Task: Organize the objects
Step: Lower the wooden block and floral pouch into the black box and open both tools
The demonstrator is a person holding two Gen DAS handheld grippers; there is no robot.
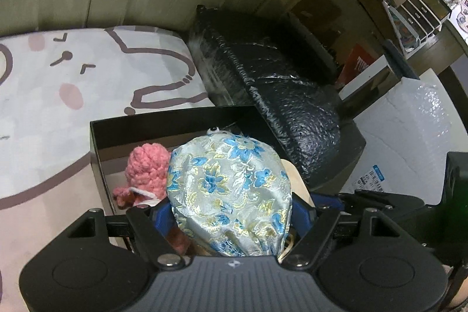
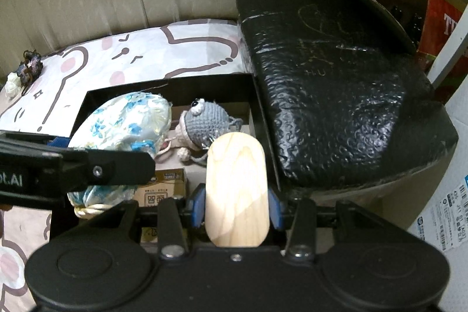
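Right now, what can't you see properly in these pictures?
- Pink crochet toy: left wrist view, half hidden by the floral pouch.
- Small cardboard box: right wrist view, print too small, partly behind the wooden piece.
- Grey crochet toy: lower body hidden.

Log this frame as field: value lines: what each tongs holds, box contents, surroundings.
left tongs: shut on floral brocade pouch, over the box
right tongs: shut on oval wooden piece, at the box's right side
black box: open, on the cartoon-print sheet
inside box: pink crochet toy, grey crochet toy, small cardboard carton
right of box: black bubble-wrapped bundle
far left on sheet: dark fabric flower
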